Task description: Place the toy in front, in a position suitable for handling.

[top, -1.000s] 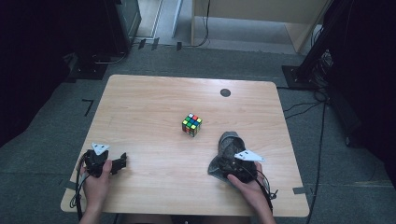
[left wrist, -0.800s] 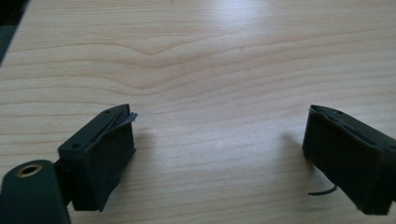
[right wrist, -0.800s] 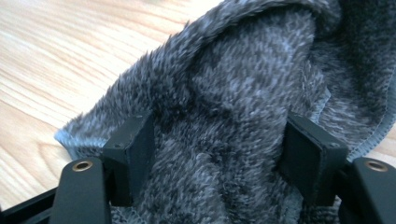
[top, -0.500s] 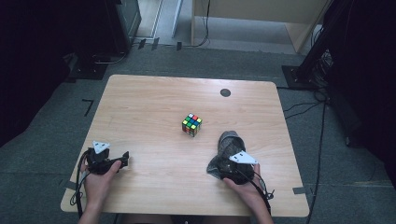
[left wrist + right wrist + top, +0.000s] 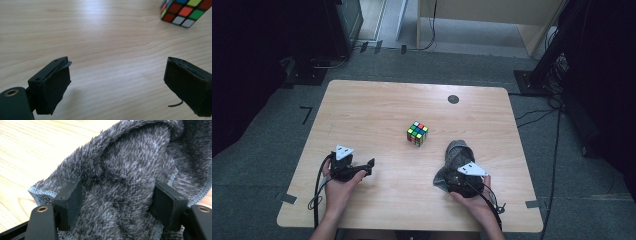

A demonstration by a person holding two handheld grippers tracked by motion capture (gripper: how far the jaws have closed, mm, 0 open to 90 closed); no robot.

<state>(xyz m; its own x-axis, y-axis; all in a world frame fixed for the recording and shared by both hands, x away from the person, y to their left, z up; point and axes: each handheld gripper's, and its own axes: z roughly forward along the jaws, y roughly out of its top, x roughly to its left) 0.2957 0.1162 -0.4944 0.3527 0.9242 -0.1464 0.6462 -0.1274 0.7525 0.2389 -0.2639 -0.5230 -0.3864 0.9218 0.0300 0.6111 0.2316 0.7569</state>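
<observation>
Grey and fluffy, the cloth (image 5: pixel 455 159) lies bunched on the right part of the wooden table (image 5: pixel 362 115), just in front of the person's right hand, and the right gripper (image 5: pixel 116 202) has its two black jaws pressed into the pile from both sides, so it grips a thick fold of this cloth (in the right gripper view the fabric bulges between the pads and hides most of the wood behind). The left gripper (image 5: pixel 117 82) is over bare wood near the left front edge of the table, well apart from the cloth; its jaws have just been opening and now stand wide, with nothing between them. A colourful puzzle cube (image 5: pixel 417 133) sits near the middle of the table, beyond both grippers and touching neither, and a corner of it shows in the left gripper view. A small dark round cap (image 5: pixel 453 99) is set in the far edge. Cables (image 5: pixel 537 112) run over the grey floor to the right of the table.
</observation>
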